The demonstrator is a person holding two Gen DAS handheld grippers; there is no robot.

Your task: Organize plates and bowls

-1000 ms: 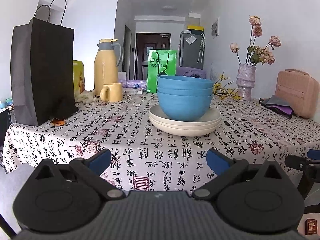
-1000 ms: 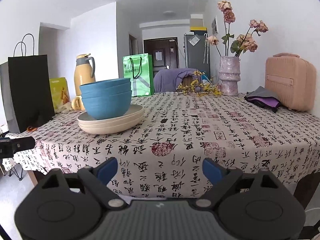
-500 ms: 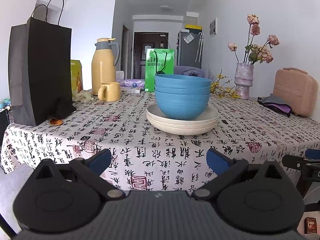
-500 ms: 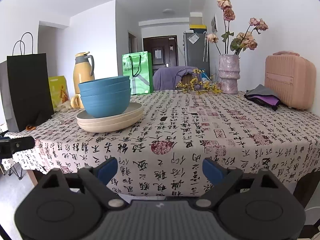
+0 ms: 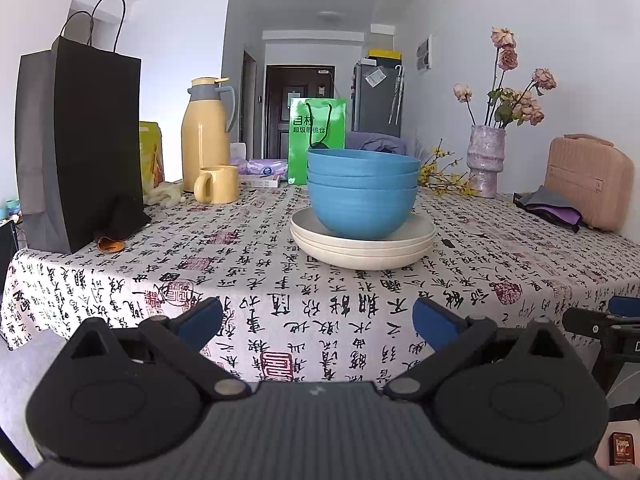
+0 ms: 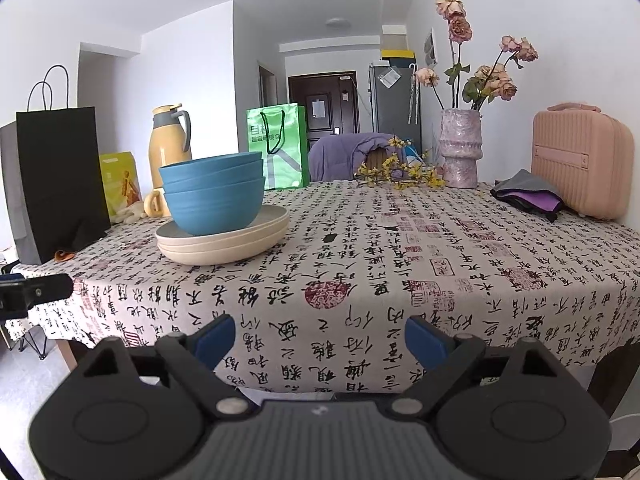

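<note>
Stacked blue bowls [image 5: 362,196] atop cream plates [image 5: 362,246] at mid-surface [image 5: 240,280], well beyond both tools. Left tool [image 5: 318,322] and right tool [image 6: 316,338] spread wide at the near edge, gripping nothing.

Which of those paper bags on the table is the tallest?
The black bag at the table's left edge: it stands well above the green bag at the far end and the small yellow bag beside it.
</note>
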